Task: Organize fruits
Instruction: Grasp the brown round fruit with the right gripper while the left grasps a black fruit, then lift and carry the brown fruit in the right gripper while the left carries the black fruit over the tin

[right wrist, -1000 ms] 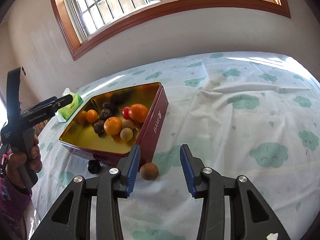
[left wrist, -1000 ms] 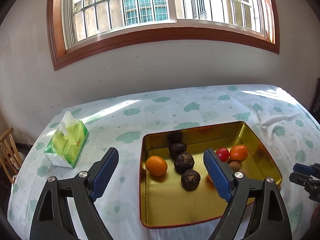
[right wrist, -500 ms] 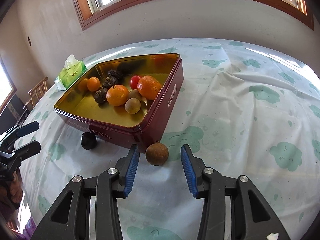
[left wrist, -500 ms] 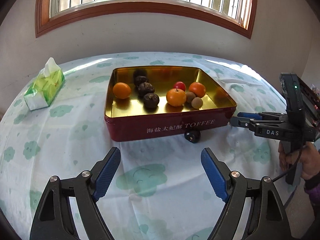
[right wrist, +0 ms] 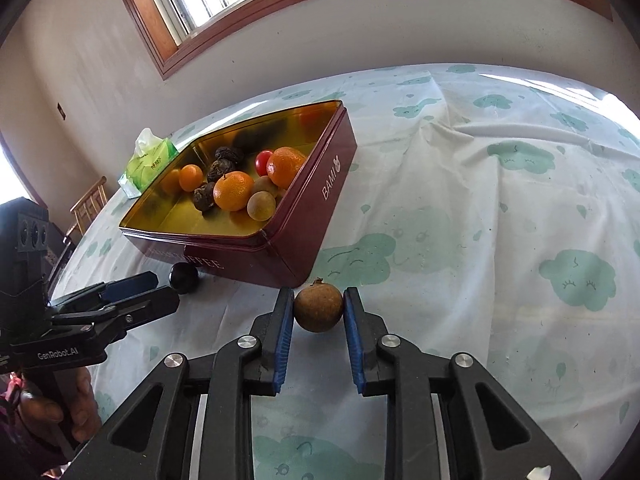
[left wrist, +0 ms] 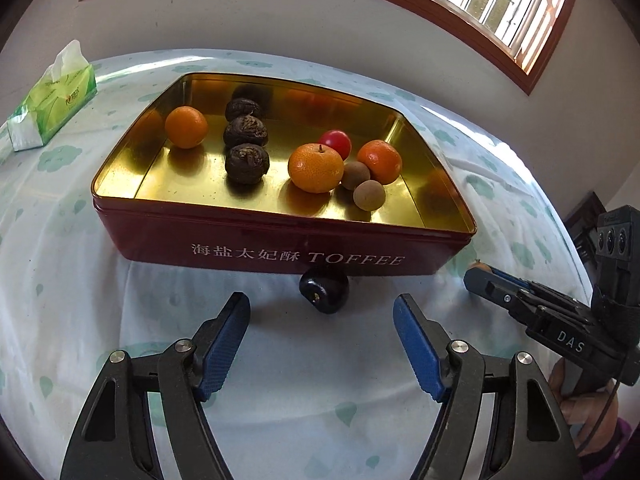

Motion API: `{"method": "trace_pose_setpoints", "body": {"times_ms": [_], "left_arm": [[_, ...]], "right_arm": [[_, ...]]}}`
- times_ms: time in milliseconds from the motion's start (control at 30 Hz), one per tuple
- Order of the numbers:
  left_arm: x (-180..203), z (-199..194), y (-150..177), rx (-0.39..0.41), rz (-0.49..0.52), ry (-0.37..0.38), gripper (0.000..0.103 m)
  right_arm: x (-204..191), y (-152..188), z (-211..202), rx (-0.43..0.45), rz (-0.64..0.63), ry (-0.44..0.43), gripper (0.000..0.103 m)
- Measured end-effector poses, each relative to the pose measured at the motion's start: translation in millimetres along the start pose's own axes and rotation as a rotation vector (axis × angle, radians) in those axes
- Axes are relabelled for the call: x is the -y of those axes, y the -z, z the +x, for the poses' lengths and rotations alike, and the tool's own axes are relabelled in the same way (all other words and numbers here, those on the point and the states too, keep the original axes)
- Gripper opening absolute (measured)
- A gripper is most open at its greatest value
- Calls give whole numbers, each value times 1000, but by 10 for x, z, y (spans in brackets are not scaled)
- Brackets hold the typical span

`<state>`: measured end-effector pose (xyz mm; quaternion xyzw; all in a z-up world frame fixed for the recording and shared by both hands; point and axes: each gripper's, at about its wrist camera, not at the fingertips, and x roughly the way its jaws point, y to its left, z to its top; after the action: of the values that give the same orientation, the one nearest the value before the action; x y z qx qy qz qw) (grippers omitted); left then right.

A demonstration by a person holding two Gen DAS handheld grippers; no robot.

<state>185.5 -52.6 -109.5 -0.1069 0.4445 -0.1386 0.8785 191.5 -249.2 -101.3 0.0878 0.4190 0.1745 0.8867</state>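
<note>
Fruits are gathered mostly in a red tin point(left wrist: 256, 250) with a gold inside, set on a surface covered by a cloud-print cloth point(right wrist: 500, 240). Left of the tin, a green tissue pack point(left wrist: 52, 106) is seen near the surface's far edge. Inside the tin, from left to right in the left wrist view, a small orange point(left wrist: 186, 127), three dark wrinkled fruits point(left wrist: 245, 136) in a row, a larger orange point(left wrist: 316, 168), a red tomato point(left wrist: 336, 141), two small brown fruits point(left wrist: 362, 186) and another orange point(left wrist: 380, 161) are laid. A dark round fruit point(left wrist: 325, 292) lies on the cloth, touching the tin's front wall (the side lettered TOFFEE). The left gripper point(left wrist: 322, 344) is held just before it, its fingers spread and having just been closing, with nothing pinched. Further right, at the tin's near corner, a brown round fruit point(right wrist: 319, 308) is pinched by the fingers of the right gripper point(right wrist: 319, 312), which have just closed on it.
</note>
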Motion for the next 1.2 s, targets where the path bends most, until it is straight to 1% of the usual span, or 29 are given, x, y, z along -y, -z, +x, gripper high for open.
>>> {"method": "trace_pose_setpoints", "body": {"times_ms": [33, 100, 133, 267, 333, 367, 400, 467, 500, 633, 733, 833, 933, 1033, 1133, 1200], "left_arm": [[10, -3, 0, 13, -4, -10, 71], [26, 21, -10, 16, -6, -20, 68], [32, 30, -15, 20, -8, -21, 63], [77, 74, -17, 39, 8, -45, 61], [108, 95, -12, 51, 29, -59, 57], [116, 106, -20, 52, 36, -53, 55], [124, 118, -29, 51, 42, -52, 52], [136, 130, -37, 43, 60, -56, 38], [144, 129, -29, 39, 71, -62, 28], [131, 61, 17, 40, 85, -45, 28], [104, -71, 91, 64, 102, -49, 28], [42, -223, 146, 81, 113, -54, 28], [-48, -393, 167, 108, 108, -60, 28], [-132, -546, 151, 132, 91, -56, 28], [-192, -673, 133, 161, 78, -56, 28], [-217, -724, 120, 173, 76, -61, 28]], "right_arm": [[40, -4, 2, -1, 17, -11, 22], [79, -5, 0, 0, 34, -23, 23], [67, -4, 1, -1, 32, -26, 23], [43, 0, 17, -10, 26, -33, 23], [59, -2, 20, -11, 37, -40, 23], [64, 3, 22, -12, 41, -39, 23], [62, 4, 24, -13, 40, -39, 23], [58, 3, 27, -15, 37, -37, 23], [57, 3, 28, -15, 37, -37, 23], [54, 0, 28, -17, 32, -31, 23], [33, 0, 26, -16, 22, -18, 23], [-82, 20, -43, 14, -17, 43, 23], [-251, 110, -197, 72, 5, -29, 23], [-469, 207, -351, 135, -3, -65, 23], [-628, 243, -440, 160, -17, -76, 23], [-718, 234, -471, 161, -37, -75, 23]]}}
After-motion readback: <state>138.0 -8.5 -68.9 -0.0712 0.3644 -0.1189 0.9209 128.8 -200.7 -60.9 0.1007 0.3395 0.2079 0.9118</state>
